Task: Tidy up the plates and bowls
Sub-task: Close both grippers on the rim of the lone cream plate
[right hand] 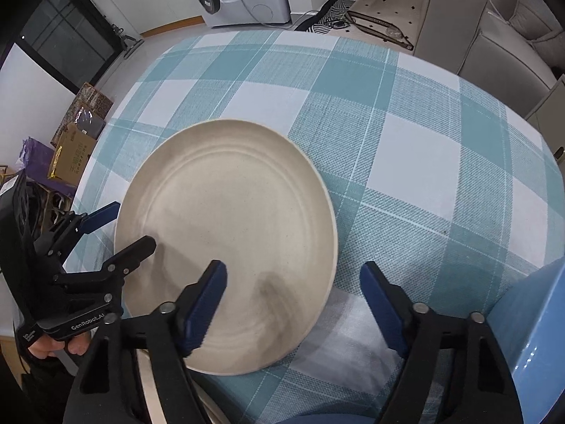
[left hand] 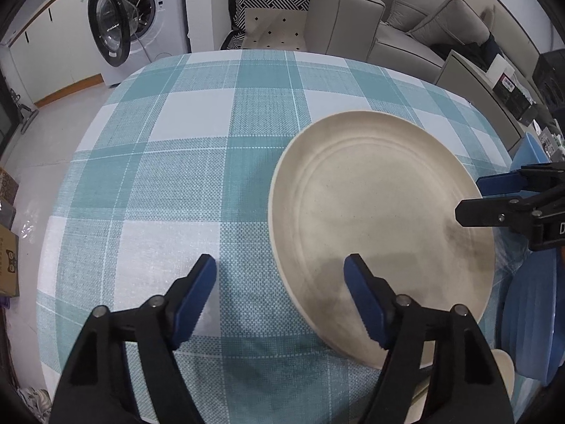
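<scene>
**Cream plate between two spread tongs**

The table point(left hand: 183, 162) wore a teal-and-white checked cloth, with a washing machine point(left hand: 137, 17) and a grey sofa point(left hand: 416, 24) behind it. The cream plate point(right hand: 226, 240) lay on the cloth. You held both tongs angled steeply down. Your left gripper point(left hand: 280, 300) straddled the plate's left rim, jaws spread; your right gripper point(right hand: 293, 304) straddled its right rim, also spread. Neither seemed to pinch it, though contact was hard to judge.

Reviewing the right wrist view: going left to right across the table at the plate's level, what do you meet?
Left gripper straddling the plate's left rim → round cream plate → bare teal-and-white checked tablecloth → glossy light-blue object at the right edge.
</scene>
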